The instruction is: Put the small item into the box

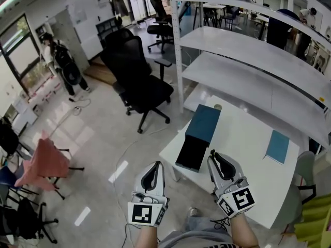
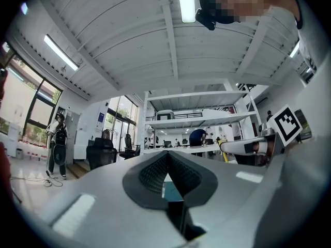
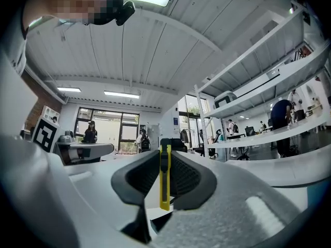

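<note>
Yellow with a black slider, the utility knife (image 3: 164, 177) stands upright in the right gripper (image 3: 165, 158). The ribbed pads pinch it from both sides, and its lower end hangs below them. The head view does not show the knife itself, only that gripper held over the near edge of the white table (image 1: 243, 133).

From that gripper, the box (image 1: 202, 122) lies on the table between 10 and 12 o'clock. It has a teal upper part, and a black part at its near end sits just beside the gripper's tip. I cannot tell whether that black part is an open interior. A flat teal panel (image 1: 277, 146) lies on the same table at 2 o'clock, well apart from the box.

The left gripper (image 2: 166, 156) is at 8 o'clock from the box, off the table's corner and over the floor. Its jaws are pressed together at the tips with nothing between them, and a sliver of teal shows through the gap beneath.

A white shelving unit (image 1: 243, 45) rises at 12 o'clock behind the table. At 10 o'clock from the box stands a black office chair (image 1: 135, 79). Farther out the same way, a person (image 1: 61, 63) stands near the windows.
</note>
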`<control>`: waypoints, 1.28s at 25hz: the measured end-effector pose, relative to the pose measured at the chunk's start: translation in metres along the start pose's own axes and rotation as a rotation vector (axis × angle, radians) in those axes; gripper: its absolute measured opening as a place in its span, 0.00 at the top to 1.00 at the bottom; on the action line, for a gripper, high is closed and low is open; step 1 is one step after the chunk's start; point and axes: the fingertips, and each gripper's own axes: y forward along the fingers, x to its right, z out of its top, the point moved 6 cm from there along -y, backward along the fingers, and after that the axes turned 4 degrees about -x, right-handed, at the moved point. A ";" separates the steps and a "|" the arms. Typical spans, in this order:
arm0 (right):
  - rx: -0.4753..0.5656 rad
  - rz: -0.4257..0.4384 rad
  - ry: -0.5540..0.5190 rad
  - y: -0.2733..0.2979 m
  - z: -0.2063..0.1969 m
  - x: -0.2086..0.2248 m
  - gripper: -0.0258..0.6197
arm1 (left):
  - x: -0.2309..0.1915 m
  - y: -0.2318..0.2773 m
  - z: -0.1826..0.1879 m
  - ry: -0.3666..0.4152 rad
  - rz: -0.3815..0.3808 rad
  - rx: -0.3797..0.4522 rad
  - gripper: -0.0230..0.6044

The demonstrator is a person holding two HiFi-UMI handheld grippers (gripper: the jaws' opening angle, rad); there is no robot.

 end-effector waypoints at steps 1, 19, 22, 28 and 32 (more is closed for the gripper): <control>-0.001 0.006 0.003 0.003 -0.001 0.003 0.85 | 0.000 0.004 0.000 -0.001 0.005 0.002 0.94; -0.043 0.036 0.057 0.047 -0.019 0.039 0.85 | 0.000 0.052 0.000 0.025 -0.013 0.004 0.94; -0.061 0.025 0.072 0.055 -0.026 0.041 0.85 | -0.005 0.061 0.002 0.026 -0.033 0.004 0.94; -0.107 -0.012 0.084 0.071 -0.036 0.047 0.85 | -0.016 0.079 0.002 0.027 -0.075 -0.003 0.94; -0.149 -0.031 0.092 0.080 -0.047 0.049 0.85 | -0.023 0.087 -0.002 0.025 -0.100 -0.010 0.94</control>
